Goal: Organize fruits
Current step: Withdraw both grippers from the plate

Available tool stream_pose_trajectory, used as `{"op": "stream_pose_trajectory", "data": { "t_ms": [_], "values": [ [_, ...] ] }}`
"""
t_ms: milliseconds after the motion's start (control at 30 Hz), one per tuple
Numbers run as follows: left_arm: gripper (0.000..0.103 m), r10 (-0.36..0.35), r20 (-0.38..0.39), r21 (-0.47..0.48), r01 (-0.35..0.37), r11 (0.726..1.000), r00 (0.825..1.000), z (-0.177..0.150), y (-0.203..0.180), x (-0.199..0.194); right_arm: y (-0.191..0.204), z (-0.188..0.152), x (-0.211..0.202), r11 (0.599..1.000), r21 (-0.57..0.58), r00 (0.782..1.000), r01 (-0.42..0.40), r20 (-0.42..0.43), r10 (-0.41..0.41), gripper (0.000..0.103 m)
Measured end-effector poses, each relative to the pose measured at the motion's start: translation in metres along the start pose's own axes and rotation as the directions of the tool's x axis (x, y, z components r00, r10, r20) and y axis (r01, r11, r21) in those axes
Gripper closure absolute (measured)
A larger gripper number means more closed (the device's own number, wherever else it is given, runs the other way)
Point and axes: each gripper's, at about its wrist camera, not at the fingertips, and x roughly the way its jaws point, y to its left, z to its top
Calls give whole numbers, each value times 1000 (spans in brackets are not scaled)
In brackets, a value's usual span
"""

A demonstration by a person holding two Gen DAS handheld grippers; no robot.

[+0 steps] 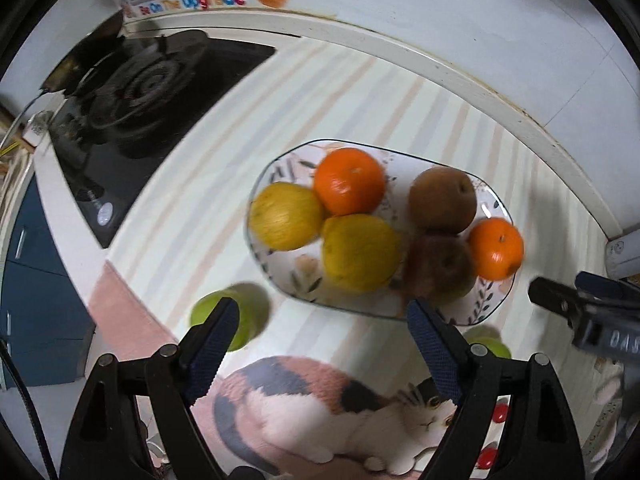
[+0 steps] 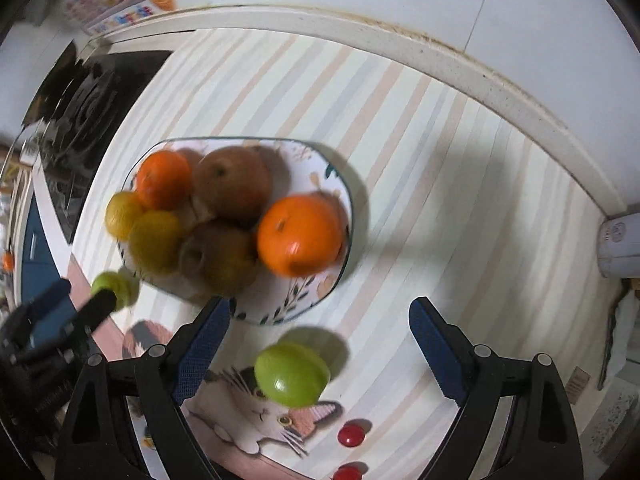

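With both my left gripper point(image 1: 320, 320) and right gripper point(image 2: 320, 324) wide open and empty, I should slide the right one around the green fruit point(image 2: 292, 374) just beside the plate point(image 2: 288, 308), squeeze softly, then lift.

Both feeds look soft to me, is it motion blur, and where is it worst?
Left wrist view: the brown fruit at the plate front and the green fruit smear most; the stove stays sharper. Right wrist view: the piled fruit and left gripper blur, and the near green fruit casts a soft shadow.
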Motion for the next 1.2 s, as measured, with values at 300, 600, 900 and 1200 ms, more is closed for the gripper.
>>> {"op": "stream_pose_trajectory", "data": {
  "t_ms": [300, 600, 900, 1200],
  "values": [
    [17, 14, 79, 5, -15, 1000, 997, -31, 3, -50, 22, -57, -47, 998, -57, 995, 30, 101, -24, 10],
    [17, -17, 164, 25, 13, 1000, 986, -61, -6, -115, 25, -110, -115, 996, -90, 984, -10, 178, 26, 10],
    [17, -62, 215, 45, 53, 998, 975, -84, -12, -169, 25, -146, -182, 994, -112, 964, -10, 261, 40, 10],
    [17, -95, 224, 46, 87, 995, 970, -101, -12, -203, 22, -170, -220, 992, -117, 955, -43, 286, 75, 10]
  ]
}}
